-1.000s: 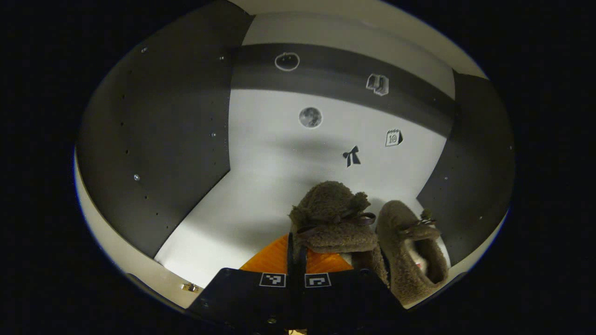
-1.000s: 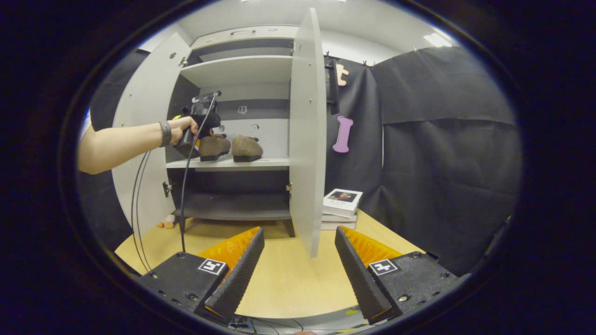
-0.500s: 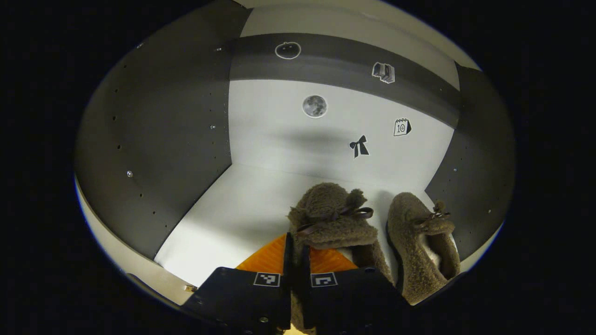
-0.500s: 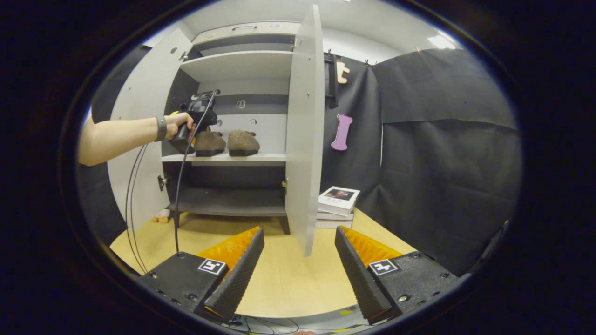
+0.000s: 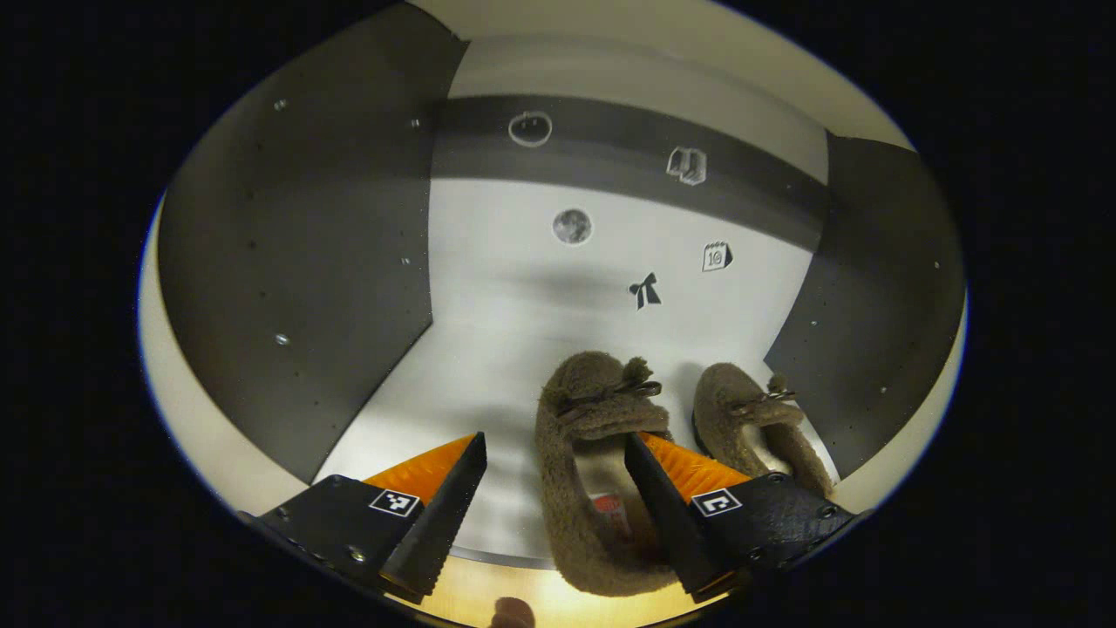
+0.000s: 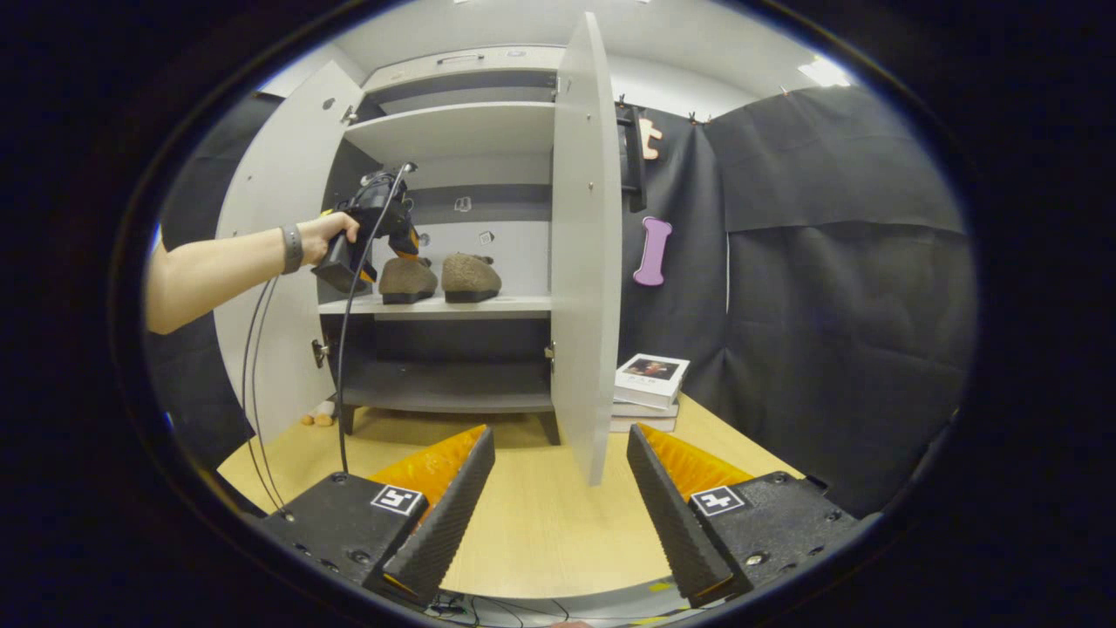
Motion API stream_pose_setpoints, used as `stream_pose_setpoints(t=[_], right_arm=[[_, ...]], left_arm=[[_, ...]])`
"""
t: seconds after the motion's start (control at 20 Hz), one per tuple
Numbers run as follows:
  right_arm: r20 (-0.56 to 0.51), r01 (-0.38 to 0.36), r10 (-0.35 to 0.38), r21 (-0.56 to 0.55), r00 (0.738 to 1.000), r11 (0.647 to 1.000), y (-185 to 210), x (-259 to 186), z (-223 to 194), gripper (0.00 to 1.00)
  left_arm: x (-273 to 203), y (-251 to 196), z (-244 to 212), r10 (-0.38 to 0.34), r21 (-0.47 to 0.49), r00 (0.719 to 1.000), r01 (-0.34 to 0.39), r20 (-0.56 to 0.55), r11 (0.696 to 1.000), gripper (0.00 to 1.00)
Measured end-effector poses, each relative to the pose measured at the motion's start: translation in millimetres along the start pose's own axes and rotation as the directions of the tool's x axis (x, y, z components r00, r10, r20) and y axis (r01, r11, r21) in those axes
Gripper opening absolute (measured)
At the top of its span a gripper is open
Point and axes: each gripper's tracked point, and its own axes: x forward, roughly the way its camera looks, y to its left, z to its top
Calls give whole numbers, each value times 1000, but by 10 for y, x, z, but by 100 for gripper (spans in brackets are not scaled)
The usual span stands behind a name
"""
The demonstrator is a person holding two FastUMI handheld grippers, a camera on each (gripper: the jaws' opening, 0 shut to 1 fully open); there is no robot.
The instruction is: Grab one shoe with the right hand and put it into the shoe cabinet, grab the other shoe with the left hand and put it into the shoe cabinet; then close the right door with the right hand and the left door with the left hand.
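Two brown fuzzy shoes stand side by side on the cabinet's white middle shelf (image 5: 436, 410). The left shoe (image 5: 586, 475) lies between the spread fingers of my left gripper (image 5: 554, 445), which is open, its right finger over the shoe's opening. The right shoe (image 5: 748, 417) sits beside it near the dark side wall. In the right gripper view both shoes (image 6: 407, 279) (image 6: 471, 276) rest on that shelf, with a hand holding the left gripper (image 6: 403, 249) just above the left one. My right gripper (image 6: 560, 434) is open over the wooden table, holding nothing.
Both cabinet doors stand open: the left door (image 6: 270, 227) and the right door (image 6: 582, 244), seen edge-on ahead of my right gripper. A stack of books (image 6: 649, 384) lies on the table (image 6: 540, 523) right of the cabinet. Cables hang from the left gripper.
My left gripper has gone from shut on the left shoe to open and drawn back a little; the shoe now rests on the shelf. The right gripper has barely moved.
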Motion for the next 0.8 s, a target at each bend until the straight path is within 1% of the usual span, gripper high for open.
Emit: stream_pose_setpoints(t=[0.05,0.15,0.4,0.45,0.5,0.55,0.6,0.65,0.7,0.75,0.8], right_arm=[[0,-4,4,5,1000,1000,6,-11,-7,97],[2,-13,13,10,1000,1000,26,-30,4,97],[12,-43,43,2,999,999,92,-117,34,97],[16,-48,48,-1,999,999,108,-132,42,97],[18,-54,54,-1,998,999,130,-150,47,97],[18,-63,63,0,998,998,150,-161,49,97],[18,-70,70,0,997,998,175,-175,53,97],[21,-74,74,0,997,997,179,-190,66,97],[26,-76,75,2,997,997,180,-210,84,97],[33,-78,77,5,996,997,185,-222,116,97],[40,-85,85,10,996,996,200,-234,152,96]], left_arm=[[-144,1,18,-2,16,999,1,41,1000,95],[-424,-45,9,-30,27,994,27,101,999,95],[-1222,-104,-71,-101,26,973,98,208,995,95],[-1385,-107,-117,-112,32,966,107,234,994,100],[-1557,-96,-180,-116,39,959,109,258,993,95],[-1715,-71,-275,-115,44,955,107,273,993,95],[-1852,-32,-387,-107,50,953,97,282,994,90],[-1976,27,-487,-94,52,950,82,297,995,95],[-2090,81,-595,-84,50,946,72,314,996,95],[-2208,128,-720,-75,51,944,62,321,997,90],[-2311,178,-851,-63,54,945,48,322,997,95]])
